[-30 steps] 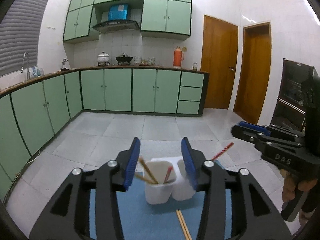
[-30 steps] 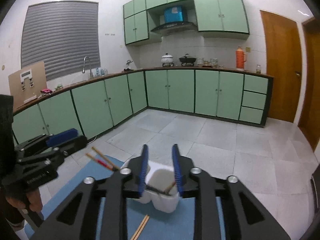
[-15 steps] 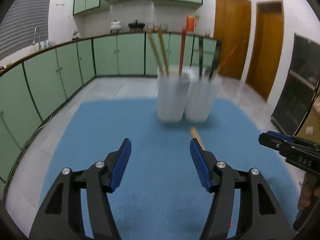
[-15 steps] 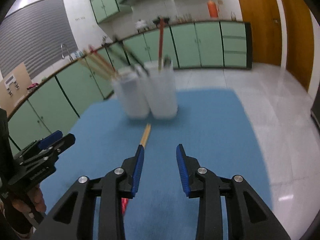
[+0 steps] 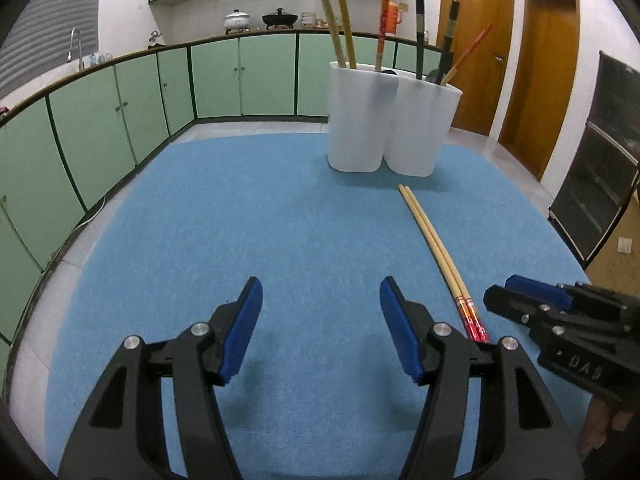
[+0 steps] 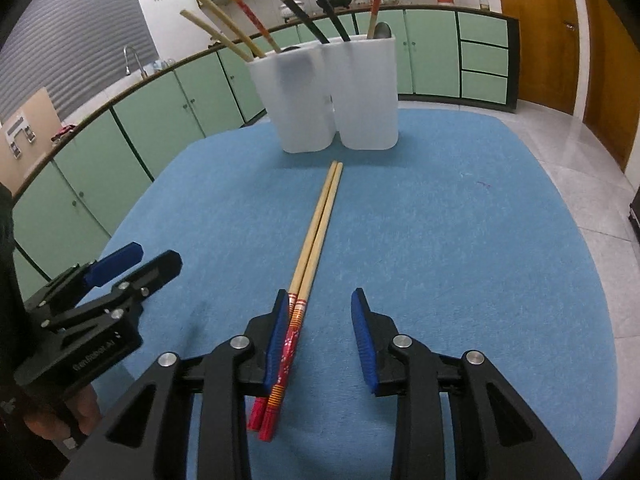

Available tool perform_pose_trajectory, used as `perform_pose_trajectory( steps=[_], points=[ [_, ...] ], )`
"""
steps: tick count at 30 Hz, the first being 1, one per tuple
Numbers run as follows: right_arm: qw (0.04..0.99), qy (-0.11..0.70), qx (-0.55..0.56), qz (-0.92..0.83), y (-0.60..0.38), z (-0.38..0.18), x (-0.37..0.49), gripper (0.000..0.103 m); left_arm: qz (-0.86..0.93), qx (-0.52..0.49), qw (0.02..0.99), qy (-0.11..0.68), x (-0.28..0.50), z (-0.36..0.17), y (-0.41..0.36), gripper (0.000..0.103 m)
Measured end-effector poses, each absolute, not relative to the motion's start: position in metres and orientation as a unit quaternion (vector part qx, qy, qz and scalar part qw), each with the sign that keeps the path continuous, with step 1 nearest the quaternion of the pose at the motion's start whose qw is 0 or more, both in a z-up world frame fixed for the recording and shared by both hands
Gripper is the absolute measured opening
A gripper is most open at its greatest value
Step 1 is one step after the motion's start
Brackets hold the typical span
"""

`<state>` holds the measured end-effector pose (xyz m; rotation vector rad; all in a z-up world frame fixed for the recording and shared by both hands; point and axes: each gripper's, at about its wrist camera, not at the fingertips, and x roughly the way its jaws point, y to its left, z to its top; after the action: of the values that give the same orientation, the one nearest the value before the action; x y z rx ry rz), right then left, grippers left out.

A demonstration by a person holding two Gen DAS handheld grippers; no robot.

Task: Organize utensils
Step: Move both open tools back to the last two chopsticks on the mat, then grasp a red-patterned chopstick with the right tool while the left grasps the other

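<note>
A pair of wooden chopsticks with red ends (image 6: 316, 232) lies on the blue mat (image 6: 460, 240), also in the left wrist view (image 5: 436, 248). My right gripper (image 6: 322, 322) is open, low over their red ends, which lie against the left finger. My left gripper (image 5: 320, 320) is open and empty over bare mat, left of the chopsticks. Two white holders (image 5: 392, 120) stand side by side at the far end with several chopsticks and a spoon inside; they also show in the right wrist view (image 6: 328, 96).
The mat covers a table with its edges close on all sides. Green kitchen cabinets (image 5: 120, 120) run along the left and back walls. Wooden doors (image 5: 548, 76) stand at the right. The other gripper shows in each view (image 5: 560, 328) (image 6: 88, 300).
Both grippers have dropped from above the holders and pulled back to the near end of the mat. The right gripper now straddles the red ends of the lying chopsticks.
</note>
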<state>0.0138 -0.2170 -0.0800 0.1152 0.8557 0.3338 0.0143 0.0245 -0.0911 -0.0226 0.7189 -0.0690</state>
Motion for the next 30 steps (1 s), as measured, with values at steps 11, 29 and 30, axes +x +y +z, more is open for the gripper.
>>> perform_pose_trajectory(
  steps=[11,29,30],
  points=[
    [0.891,0.424,0.046,0.153,-0.207,-0.092,0.018,0.029,-0.032,-0.018,0.936,0.349,0.015,-0.089,0.025,0.059],
    [0.891,0.428,0.022,0.152,-0.200,-0.093,0.017,0.024,-0.027,-0.029,0.936,0.350,0.016,-0.090,0.029,0.059],
    [0.890,0.428,0.022,0.155,-0.200,-0.093,0.017,0.019,-0.027,-0.029,0.936,0.350,0.016,-0.090,0.029,0.059]
  ],
)
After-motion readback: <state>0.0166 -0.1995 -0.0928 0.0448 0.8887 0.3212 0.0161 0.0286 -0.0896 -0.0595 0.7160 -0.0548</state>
